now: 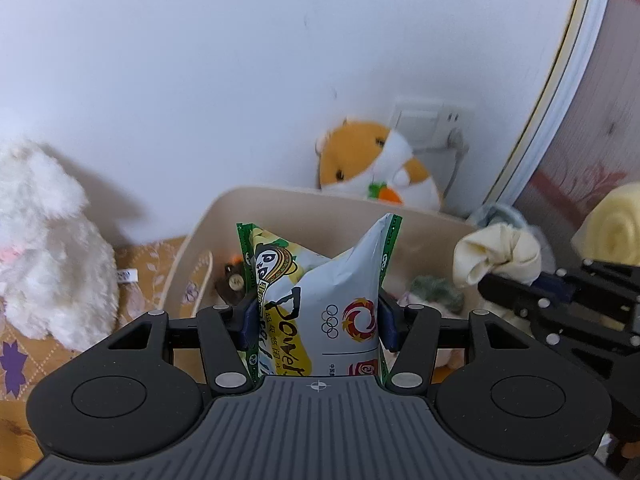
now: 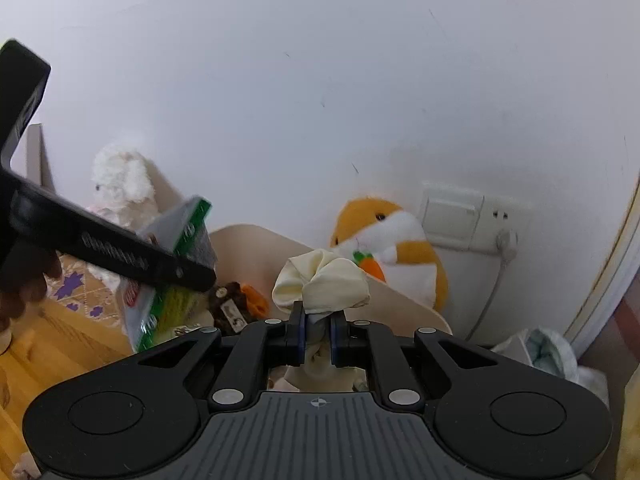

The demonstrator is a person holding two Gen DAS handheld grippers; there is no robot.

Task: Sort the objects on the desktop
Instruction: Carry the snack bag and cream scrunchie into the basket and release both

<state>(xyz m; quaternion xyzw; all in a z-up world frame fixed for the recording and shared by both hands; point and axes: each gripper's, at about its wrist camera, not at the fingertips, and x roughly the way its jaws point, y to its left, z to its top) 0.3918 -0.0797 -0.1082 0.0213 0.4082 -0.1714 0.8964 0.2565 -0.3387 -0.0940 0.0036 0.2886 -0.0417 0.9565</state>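
Note:
My left gripper (image 1: 318, 316) is shut on a snack bag (image 1: 320, 300), white with green edges and yellow print, held upright over a beige bin (image 1: 280, 200). My right gripper (image 2: 318, 332) is shut on a bunched cream cloth (image 2: 320, 280), held above the same bin (image 2: 400, 300). In the left wrist view the cream cloth (image 1: 496, 254) and the right gripper's fingers (image 1: 520, 292) show at the right. In the right wrist view the snack bag (image 2: 176, 280) and the left gripper's fingers (image 2: 120, 252) show at the left. A small brown and orange item (image 2: 236, 300) lies inside the bin.
An orange and white hamster plush (image 1: 376, 164) sits behind the bin against the wall. A white fluffy plush (image 1: 44, 240) stands at the left on a yellow patterned cloth (image 1: 24, 360). A wall socket with a cable (image 2: 504, 240) is at the right. A rolled yellow towel (image 1: 616, 228) lies far right.

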